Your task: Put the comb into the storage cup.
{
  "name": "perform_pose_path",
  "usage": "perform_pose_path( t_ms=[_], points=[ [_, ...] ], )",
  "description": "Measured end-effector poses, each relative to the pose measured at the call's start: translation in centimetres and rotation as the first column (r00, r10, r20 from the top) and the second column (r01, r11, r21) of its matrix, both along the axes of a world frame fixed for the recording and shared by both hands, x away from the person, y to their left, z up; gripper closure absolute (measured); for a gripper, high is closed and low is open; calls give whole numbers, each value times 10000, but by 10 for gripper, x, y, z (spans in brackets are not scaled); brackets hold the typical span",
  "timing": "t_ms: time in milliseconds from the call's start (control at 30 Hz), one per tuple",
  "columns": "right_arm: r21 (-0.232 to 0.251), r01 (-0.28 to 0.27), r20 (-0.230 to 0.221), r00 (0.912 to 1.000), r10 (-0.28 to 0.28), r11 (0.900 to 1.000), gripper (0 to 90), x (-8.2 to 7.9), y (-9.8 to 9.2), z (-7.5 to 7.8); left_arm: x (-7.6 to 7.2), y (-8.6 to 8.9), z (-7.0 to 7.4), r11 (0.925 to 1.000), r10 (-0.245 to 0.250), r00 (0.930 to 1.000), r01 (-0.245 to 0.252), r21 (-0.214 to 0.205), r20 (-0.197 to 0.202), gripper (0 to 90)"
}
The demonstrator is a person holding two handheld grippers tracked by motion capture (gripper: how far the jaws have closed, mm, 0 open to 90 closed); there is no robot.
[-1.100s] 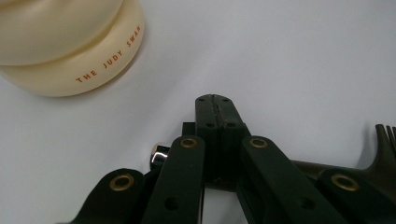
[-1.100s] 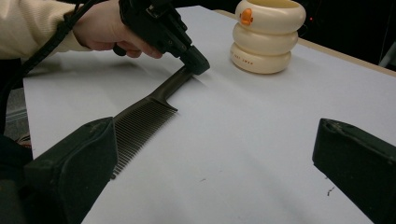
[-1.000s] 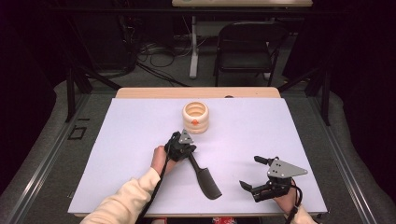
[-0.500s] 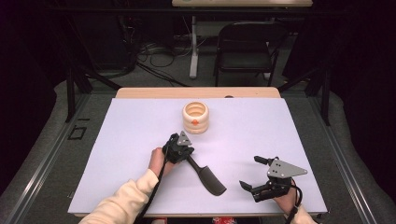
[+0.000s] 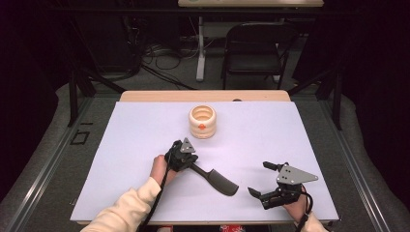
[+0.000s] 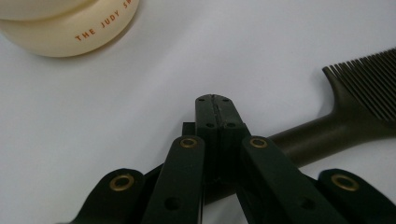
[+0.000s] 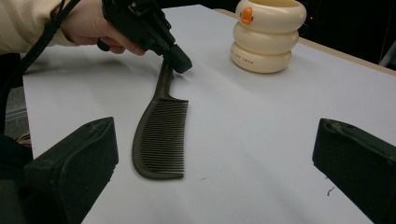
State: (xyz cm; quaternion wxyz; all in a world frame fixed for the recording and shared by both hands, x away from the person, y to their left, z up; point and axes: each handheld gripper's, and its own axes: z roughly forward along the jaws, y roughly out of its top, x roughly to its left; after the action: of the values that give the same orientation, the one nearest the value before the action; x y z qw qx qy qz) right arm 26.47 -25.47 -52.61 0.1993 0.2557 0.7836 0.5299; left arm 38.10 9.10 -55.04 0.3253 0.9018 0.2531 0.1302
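The comb lies flat near the middle of the table, well inside every edge, with bare surface all round. The left tongs are pressed together, pinching its handle end. The right tongs stand spread, apart from the comb, near the front edge. A cream ringed cup stands beyond, well clear.

A dark comb lies flat on the white table, near the person's edge and a little left of centre. It is one piece, with a narrow straight handle and a broad curved head of fine, close teeth. The handle end sits under the left gripper, whose closed tips rest on it; the head points away toward the right.
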Motion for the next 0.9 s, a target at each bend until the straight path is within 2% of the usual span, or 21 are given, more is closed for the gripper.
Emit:
perform_pose_path(
  t_ms=[900],
  points=[
    [-31, 10, -56, 10000, -10, 10000, 0, 0, 0, 0, -18, 13, 1, 9995, -227, 9996, 231, 215, -191, 900]
  ],
)
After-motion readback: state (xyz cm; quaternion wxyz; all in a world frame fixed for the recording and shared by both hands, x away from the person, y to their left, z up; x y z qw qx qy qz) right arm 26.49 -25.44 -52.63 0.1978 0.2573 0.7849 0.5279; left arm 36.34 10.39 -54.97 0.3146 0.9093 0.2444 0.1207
